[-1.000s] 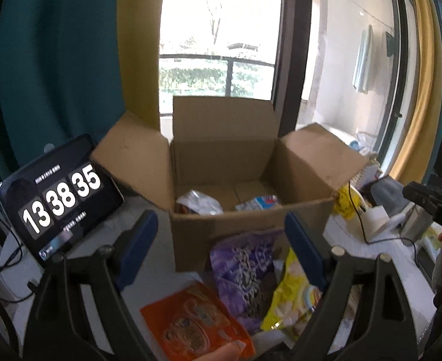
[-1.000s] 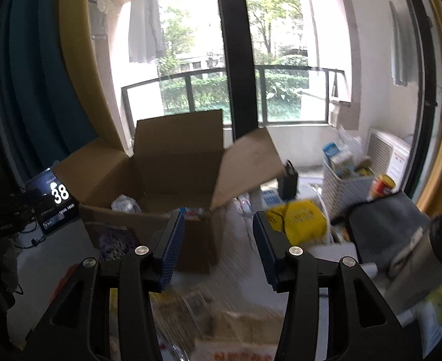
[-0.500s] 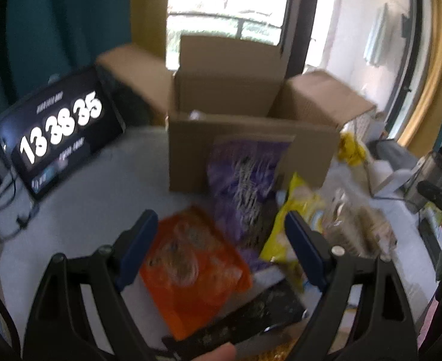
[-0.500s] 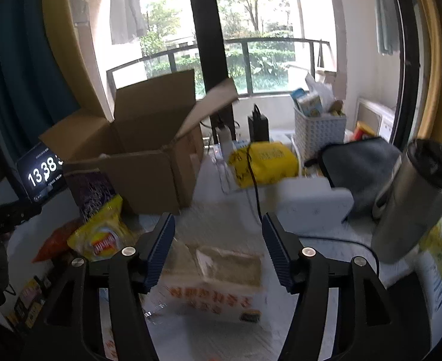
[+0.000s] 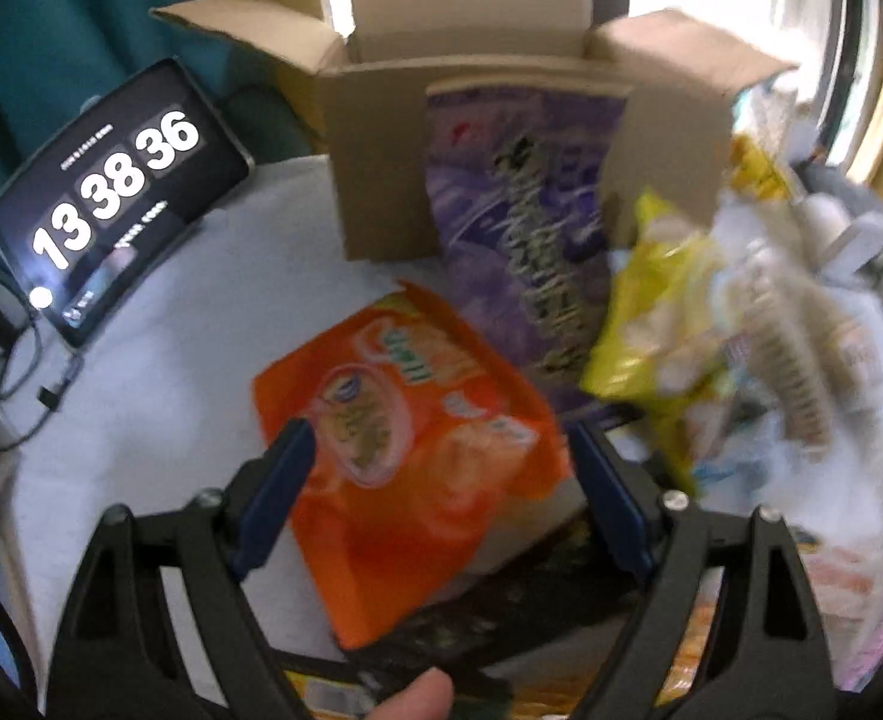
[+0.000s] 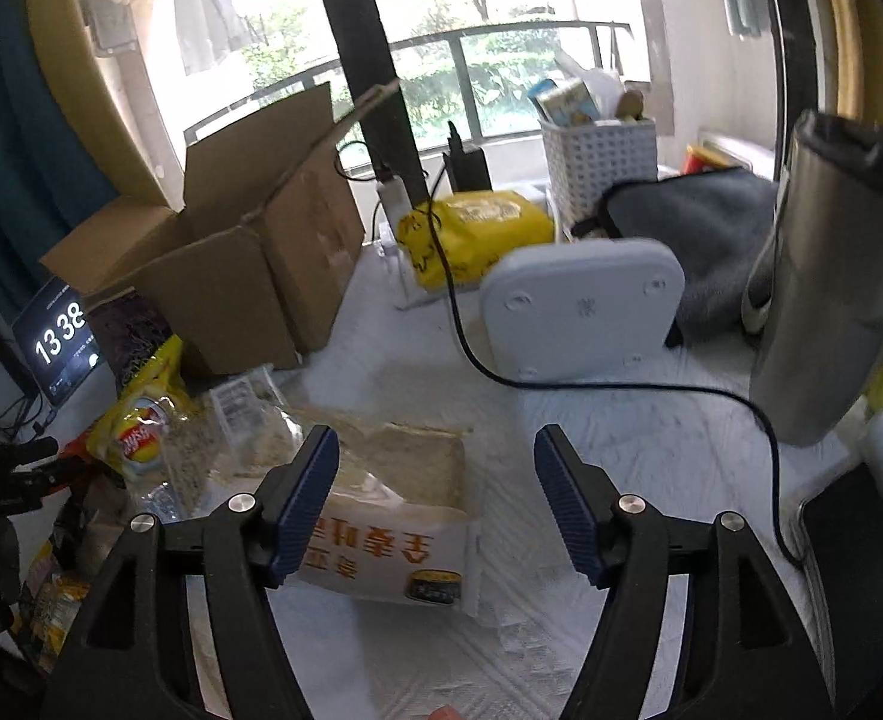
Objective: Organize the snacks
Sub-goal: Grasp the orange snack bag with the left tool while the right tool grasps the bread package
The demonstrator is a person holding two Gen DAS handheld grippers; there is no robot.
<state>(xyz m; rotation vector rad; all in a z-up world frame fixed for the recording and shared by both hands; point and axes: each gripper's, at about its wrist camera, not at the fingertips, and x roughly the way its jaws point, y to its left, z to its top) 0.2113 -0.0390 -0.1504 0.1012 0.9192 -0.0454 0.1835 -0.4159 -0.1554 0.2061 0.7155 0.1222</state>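
While both grippers gape wide and empty, the left gripper (image 5: pixel 438 480) should straddle the orange bag (image 5: pixel 405 450) squarely, and the right gripper (image 6: pixel 435 498) the bread pack (image 6: pixel 393 516).

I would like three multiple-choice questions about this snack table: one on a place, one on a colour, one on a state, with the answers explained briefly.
1. What leans against the front of the cardboard box?
A. the purple bag
B. the metal flask
C. the white basket

2. What colour is the bag under the left claw?
A. green
B. orange
C. white

3. How is the right claw?
A. shut on the bread
B. shut, holding nothing
C. open

Answers:
1 A: the purple bag stands tilted against the box wall.
2 B: the orange bag lies between the blue pads.
3 C: its pads stand apart above the bread pack.
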